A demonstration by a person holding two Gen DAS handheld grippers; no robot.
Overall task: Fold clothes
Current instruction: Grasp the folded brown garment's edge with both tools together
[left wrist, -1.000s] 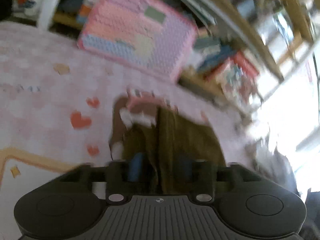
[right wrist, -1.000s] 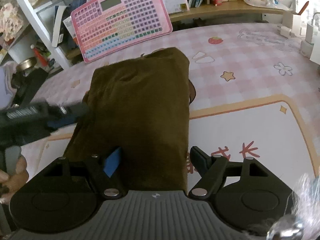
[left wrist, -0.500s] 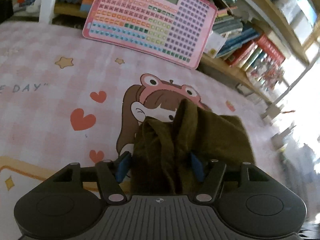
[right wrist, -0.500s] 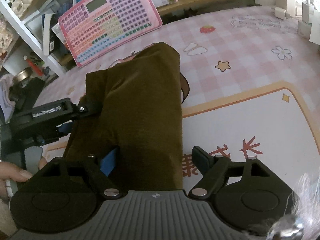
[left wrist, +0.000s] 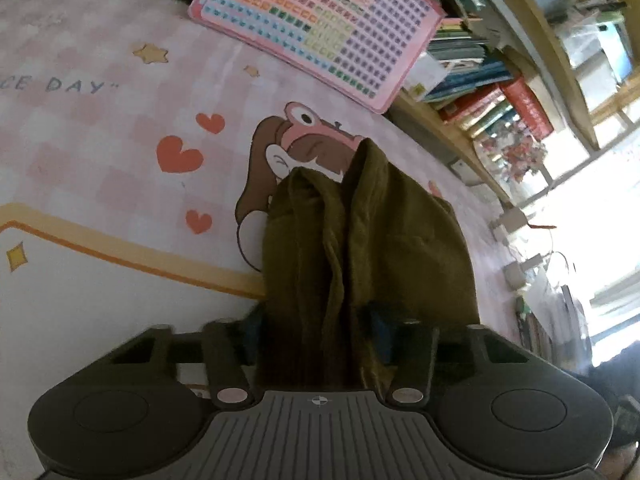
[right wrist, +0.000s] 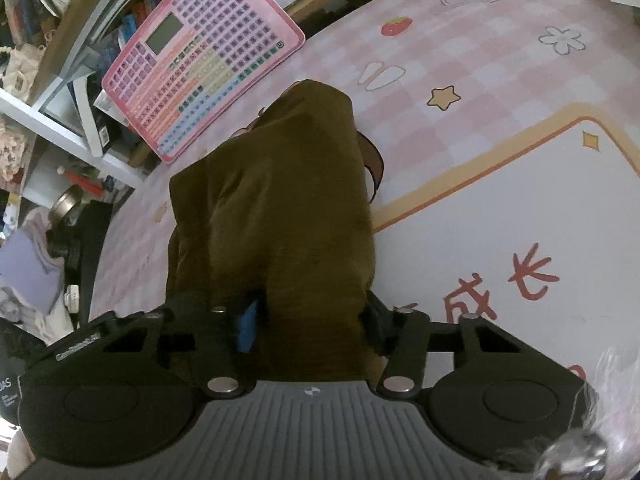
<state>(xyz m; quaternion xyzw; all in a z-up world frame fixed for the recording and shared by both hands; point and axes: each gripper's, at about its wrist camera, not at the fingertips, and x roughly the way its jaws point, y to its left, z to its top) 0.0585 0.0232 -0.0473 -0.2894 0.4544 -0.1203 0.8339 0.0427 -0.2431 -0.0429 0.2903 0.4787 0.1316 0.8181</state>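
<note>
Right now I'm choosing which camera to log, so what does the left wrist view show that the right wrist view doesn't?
Only the left wrist view shows the left gripper, red hearts and the cartoon girl's face on the mat. Only the right wrist view shows the right gripper, a strawberry and red characters. Both show the olive garment gripped and the pink keyboard toy.

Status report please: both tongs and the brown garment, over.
Left tongs shut on brown garment. Right tongs shut on it too. Garment bunched over mat. Nothing in the way.
</note>
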